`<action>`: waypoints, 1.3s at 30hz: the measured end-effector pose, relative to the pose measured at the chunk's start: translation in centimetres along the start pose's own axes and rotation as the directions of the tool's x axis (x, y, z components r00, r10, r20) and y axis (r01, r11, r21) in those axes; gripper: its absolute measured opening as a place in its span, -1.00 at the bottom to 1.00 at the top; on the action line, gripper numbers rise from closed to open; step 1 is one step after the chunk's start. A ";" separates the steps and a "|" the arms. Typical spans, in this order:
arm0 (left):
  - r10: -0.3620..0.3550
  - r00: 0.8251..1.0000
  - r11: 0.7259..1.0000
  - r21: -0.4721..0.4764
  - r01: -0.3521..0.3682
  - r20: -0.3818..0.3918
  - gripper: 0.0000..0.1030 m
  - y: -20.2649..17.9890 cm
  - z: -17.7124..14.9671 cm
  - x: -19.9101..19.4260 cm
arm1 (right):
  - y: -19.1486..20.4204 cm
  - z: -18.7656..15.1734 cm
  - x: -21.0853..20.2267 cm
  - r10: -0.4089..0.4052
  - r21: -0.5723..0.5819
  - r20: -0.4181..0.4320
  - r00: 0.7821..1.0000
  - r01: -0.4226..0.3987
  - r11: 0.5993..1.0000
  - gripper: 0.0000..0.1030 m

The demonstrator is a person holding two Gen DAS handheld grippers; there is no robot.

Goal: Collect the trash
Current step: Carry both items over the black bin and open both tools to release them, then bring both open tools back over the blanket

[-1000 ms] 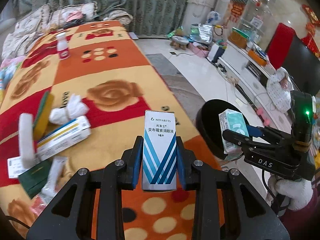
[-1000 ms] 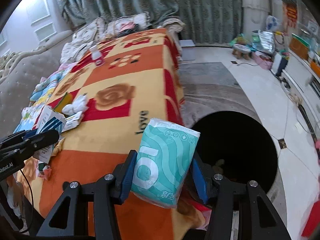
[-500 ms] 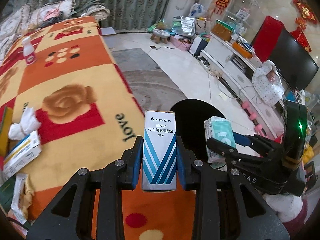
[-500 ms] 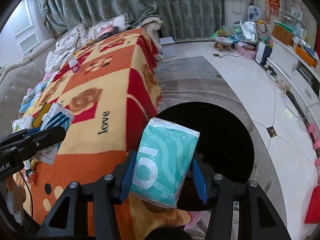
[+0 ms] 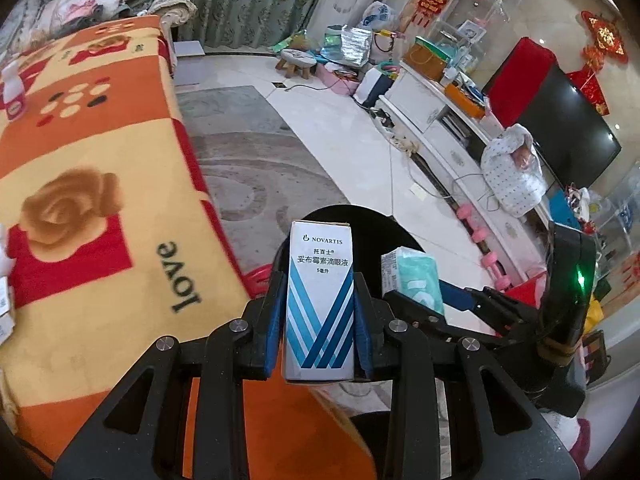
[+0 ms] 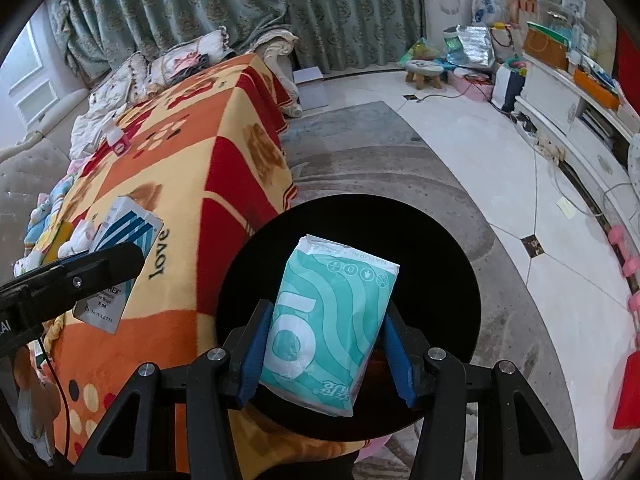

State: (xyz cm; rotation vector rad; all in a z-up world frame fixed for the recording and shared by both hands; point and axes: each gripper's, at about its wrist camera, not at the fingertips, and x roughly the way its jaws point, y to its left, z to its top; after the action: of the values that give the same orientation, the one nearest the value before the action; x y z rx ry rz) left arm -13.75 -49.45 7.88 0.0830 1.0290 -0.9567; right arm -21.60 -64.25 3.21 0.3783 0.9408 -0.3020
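Fingers (image 5: 276, 320) clamp eye-drop box (image 5: 319, 300); right fingers (image 6: 256, 348) clamp tissue pack (image 6: 326, 332) above bin (image 6: 432, 280).

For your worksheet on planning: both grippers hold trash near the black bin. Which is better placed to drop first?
Right. Its tissue pack sits framed by the bin opening, while the left's box shows only the bin's near edge behind it.

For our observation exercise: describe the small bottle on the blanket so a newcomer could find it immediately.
Start at the orange, red and yellow blanket beside the green curtains. Follow it towards the cushions at its far end. There a white bottle with a pink label stands alone, away from the litter at the near end.
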 end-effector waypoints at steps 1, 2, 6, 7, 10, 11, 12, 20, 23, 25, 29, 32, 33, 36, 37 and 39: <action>-0.007 1.000 1.000 -0.001 0.007 0.000 -0.36 -0.1 0.1 0.2 | -0.1 0.1 0.1 -0.005 0.001 -0.001 1.000 0.005 1.000 -0.01; -0.019 1.000 1.000 -0.005 0.019 -0.001 -0.21 -0.1 0.1 0.3 | -0.3 0.1 0.2 -0.011 0.003 -0.001 1.000 0.011 1.000 -0.01; -0.092 0.996 0.994 -0.050 0.093 0.017 0.11 0.1 0.2 0.5 | -0.7 0.2 0.2 -0.012 0.019 0.005 1.000 0.012 1.000 0.11; -0.102 0.995 0.993 -0.058 0.103 0.018 0.11 0.1 0.2 0.5 | -0.8 0.2 0.2 -0.011 0.024 0.009 1.000 0.011 1.000 0.32; -0.093 0.996 0.993 -0.069 0.093 0.012 0.11 0.4 0.1 0.2 | -1.0 0.1 -0.1 -0.005 0.038 0.015 1.000 0.004 0.999 0.47; -0.088 0.996 0.994 -0.069 0.088 0.011 0.11 0.5 0.0 0.0 | -1.0 0.0 0.0 -0.004 0.039 0.011 1.000 0.004 0.999 0.47; -0.077 0.997 0.995 -0.068 0.078 0.012 0.11 0.6 -0.1 -0.2 | -0.9 -0.1 0.0 -0.005 0.038 0.007 1.000 0.005 0.999 0.47; 0.052 0.998 0.998 -0.049 -0.050 0.043 0.11 1.8 -1.5 -2.7 | 0.6 -0.5 0.2 0.014 0.018 -0.005 1.000 -0.014 1.000 0.47; 0.102 0.993 0.994 -0.052 -0.099 0.056 0.11 2.5 -2.2 -3.6 | 1.6 -0.6 0.0 0.020 0.001 -0.001 1.000 -0.020 1.000 0.47; 0.134 0.989 0.990 -0.049 -0.131 0.061 0.11 3.1 -2.7 -4.4 | 2.4 -0.7 -0.3 0.026 -0.013 0.004 1.000 -0.026 1.000 0.47; 0.197 0.977 0.980 -0.050 -0.194 0.084 0.11 4.3 -3.8 -6.1 | 4.4 -0.7 -0.6 0.042 -0.037 0.009 0.999 -0.042 0.998 0.47; 0.231 0.968 0.972 -0.064 -0.225 0.096 0.11 5.4 -4.6 -7.4 | 6.1 -0.7 -0.7 0.058 -0.058 0.005 0.998 -0.058 0.997 0.47; 0.247 0.964 0.968 -0.074 -0.241 0.098 0.11 6.0 -4.9 -8.0 | 6.7 -0.7 -0.7 0.063 -0.062 0.004 0.998 -0.062 0.996 0.47; 0.270 0.957 0.961 -0.093 -0.261 0.102 0.11 7.0 -5.4 -9.1 | 8.5 -0.8 -0.6 0.078 -0.084 -0.004 0.997 -0.078 0.993 0.47; 0.279 0.954 0.958 -0.100 -0.269 0.105 0.11 7.4 -5.6 -9.6 | 9.2 -0.9 -0.5 0.084 -0.092 -0.007 0.996 -0.084 0.992 0.47; 0.304 0.946 0.950 -0.114 -0.291 0.114 0.11 8.4 -6.1 -10.6 | 10.5 -1.0 -0.4 0.096 -0.109 -0.014 0.995 -0.097 0.989 0.47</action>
State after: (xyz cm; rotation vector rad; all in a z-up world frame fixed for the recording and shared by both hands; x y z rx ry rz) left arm -13.74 -34.75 9.53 0.0928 0.9093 -0.6279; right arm -18.17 -54.39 4.92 0.3237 0.9400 -0.1599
